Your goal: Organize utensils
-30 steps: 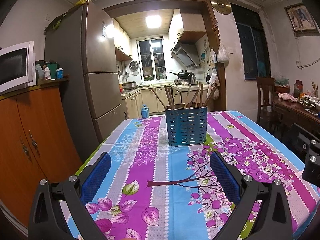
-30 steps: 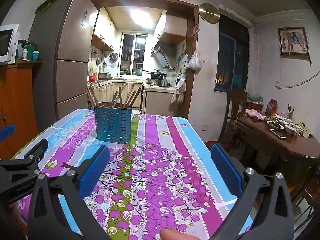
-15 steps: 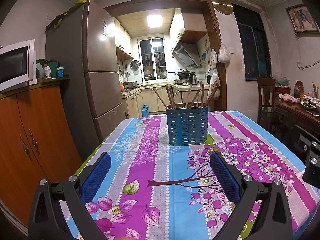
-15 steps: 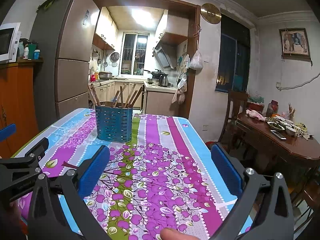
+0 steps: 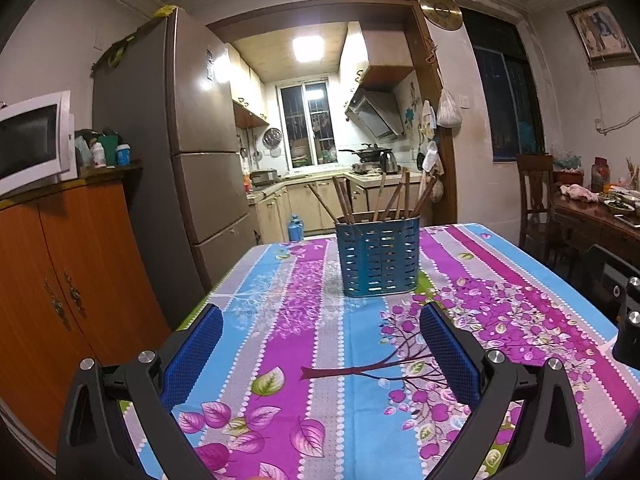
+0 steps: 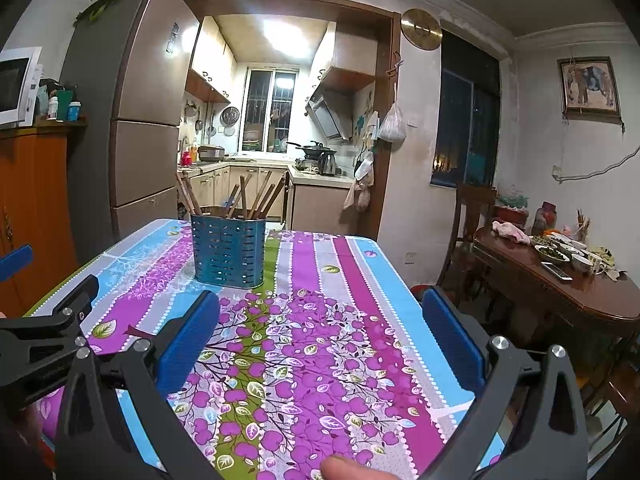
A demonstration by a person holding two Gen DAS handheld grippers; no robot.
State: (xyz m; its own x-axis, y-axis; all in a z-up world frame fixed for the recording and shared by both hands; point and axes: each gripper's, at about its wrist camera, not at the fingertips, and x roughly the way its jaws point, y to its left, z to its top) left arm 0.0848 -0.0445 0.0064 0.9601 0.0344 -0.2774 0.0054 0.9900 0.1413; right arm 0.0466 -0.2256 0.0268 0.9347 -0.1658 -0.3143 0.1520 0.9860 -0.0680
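A blue holder (image 5: 377, 258) stands upright on the table (image 5: 352, 344), toward its far end, on a cloth striped in blue, purple and grey with printed leaves and blossoms. The holder is oval-sided metal, pierced with rows of short slots, and its rim is level. Brown wooden chopsticks (image 5: 394, 196) stick out of the top, fanned at different angles, some leaning left, some right. The left gripper (image 5: 320, 350) hovers over the near part of the table, its jaws wide apart with nothing between the blue pads. The right gripper (image 6: 320, 340) is likewise spread and empty, with the holder (image 6: 228, 252) ahead to its left, well apart from both.
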